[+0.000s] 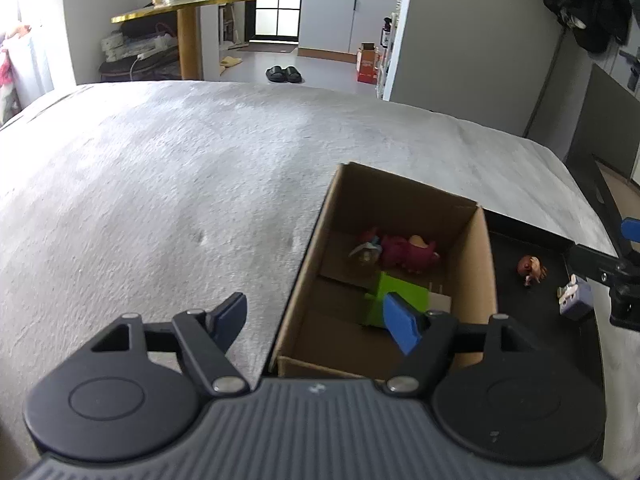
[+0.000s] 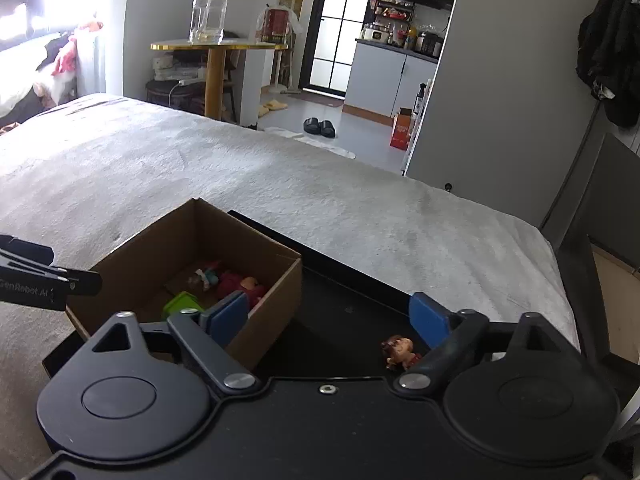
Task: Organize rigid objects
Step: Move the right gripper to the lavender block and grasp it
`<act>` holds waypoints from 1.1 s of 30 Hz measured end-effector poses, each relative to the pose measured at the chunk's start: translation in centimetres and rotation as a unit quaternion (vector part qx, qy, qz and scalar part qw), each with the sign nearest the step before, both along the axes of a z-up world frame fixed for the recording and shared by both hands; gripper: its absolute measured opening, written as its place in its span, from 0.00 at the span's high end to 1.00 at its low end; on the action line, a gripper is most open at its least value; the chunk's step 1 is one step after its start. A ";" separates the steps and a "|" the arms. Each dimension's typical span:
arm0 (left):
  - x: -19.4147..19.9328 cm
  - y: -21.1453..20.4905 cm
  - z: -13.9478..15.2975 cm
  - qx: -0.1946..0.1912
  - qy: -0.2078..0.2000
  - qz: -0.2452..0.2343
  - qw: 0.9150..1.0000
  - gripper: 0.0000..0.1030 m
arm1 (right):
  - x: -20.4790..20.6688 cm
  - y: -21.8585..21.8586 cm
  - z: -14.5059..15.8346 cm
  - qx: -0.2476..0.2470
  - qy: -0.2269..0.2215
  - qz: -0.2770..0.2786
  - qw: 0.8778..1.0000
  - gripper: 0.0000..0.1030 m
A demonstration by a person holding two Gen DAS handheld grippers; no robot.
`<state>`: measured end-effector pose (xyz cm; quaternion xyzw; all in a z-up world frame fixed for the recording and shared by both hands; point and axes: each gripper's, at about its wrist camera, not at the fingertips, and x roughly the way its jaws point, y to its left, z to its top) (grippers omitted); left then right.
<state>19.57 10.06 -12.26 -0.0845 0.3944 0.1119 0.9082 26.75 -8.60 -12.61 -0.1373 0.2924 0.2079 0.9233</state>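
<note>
Evidently a sorting step was in hand: small toys were being gathered into the box [image 2: 276, 280], which stood on a black tray [image 2: 352, 320] laid on the bed [image 2: 280, 184]. Inside the box a green block [image 1: 404, 294] and a red figure [image 1: 408, 254] were already seen, with another small toy [image 1: 366, 250] beside them. Both grippers were found wide and empty, the left gripper [image 1: 316, 322] above the box's near left wall, the right gripper [image 2: 328, 316] over the tray. Two things were left outside on the tray: a brown-haired figurine [image 2: 398, 350], close to the right gripper's right finger, and a pale purple toy [image 1: 576, 298] nearer the tray's edge. Next, it was judged, the figurine would have to be straddled by the right fingers, pinched and carried over the box wall.
</note>
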 end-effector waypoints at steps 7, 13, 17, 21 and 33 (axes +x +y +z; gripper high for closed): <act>0.6 -2.5 0.2 0.031 0.010 -0.008 0.999 0.27 | 1.1 -3.6 -1.6 0.031 0.021 -0.033 0.999 0.11; 1.3 -4.7 0.3 0.058 0.020 -0.012 0.998 0.26 | 1.9 -6.2 -2.8 0.060 0.032 -0.043 0.997 0.11; 1.8 -6.3 0.5 0.073 0.021 -0.019 0.997 0.26 | 2.5 -7.6 -3.9 0.076 0.042 -0.054 0.995 0.11; 2.4 -7.8 0.6 0.092 0.021 -0.025 0.995 0.26 | 3.0 -9.3 -5.0 0.095 0.053 -0.065 0.992 0.11; 4.6 -12.1 0.4 0.134 0.040 -0.056 0.989 0.26 | 5.5 -13.1 -9.5 0.106 0.067 -0.130 0.984 0.22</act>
